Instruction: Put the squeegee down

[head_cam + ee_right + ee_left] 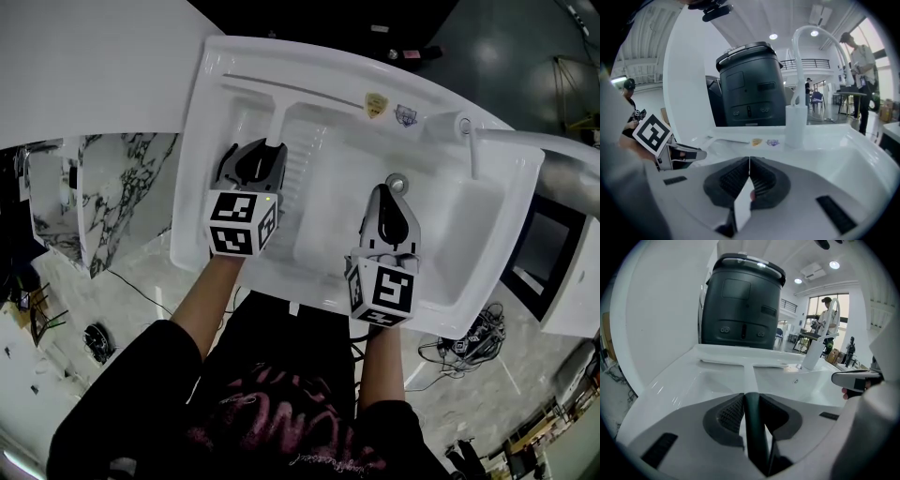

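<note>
My left hand-held gripper [748,399] is clamped on the squeegee [277,117] handle. My right hand-held gripper [749,165] is closed, empty, just beside it. The squeegee runs straight away from my left jaws, its blade lying crosswise at the sink's [199,187] far ledge.

Left tongs [269,147] hide the squeegee [278,114] handle's end

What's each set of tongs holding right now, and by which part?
Left tongs grip the squeegee by its dark handle. Right tongs are shut with nothing visibly held.
</note>
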{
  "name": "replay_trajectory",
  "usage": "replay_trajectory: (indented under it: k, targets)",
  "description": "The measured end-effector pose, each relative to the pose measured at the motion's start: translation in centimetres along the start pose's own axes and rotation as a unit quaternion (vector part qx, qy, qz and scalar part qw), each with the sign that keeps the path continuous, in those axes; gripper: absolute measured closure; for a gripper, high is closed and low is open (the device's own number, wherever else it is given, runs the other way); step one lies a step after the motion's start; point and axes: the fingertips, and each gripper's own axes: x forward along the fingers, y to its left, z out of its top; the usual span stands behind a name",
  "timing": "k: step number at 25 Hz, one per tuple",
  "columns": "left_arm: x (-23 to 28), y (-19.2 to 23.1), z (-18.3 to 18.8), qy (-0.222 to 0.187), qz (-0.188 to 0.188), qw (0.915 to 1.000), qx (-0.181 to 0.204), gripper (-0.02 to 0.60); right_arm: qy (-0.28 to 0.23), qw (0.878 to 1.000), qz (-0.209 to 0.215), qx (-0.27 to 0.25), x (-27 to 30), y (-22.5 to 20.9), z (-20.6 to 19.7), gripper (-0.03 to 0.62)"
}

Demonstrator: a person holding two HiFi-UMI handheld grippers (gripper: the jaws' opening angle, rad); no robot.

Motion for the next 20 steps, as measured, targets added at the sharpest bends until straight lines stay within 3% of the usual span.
replay_trajectory:
  k: [20]
  targets:
    - [0.36,-0.34,0.01,-0.009,-0.018,0.9998,0.01,0.471,0.002,1.0,0.002,0.003,-0.13,0.16,-0.31,0.574]
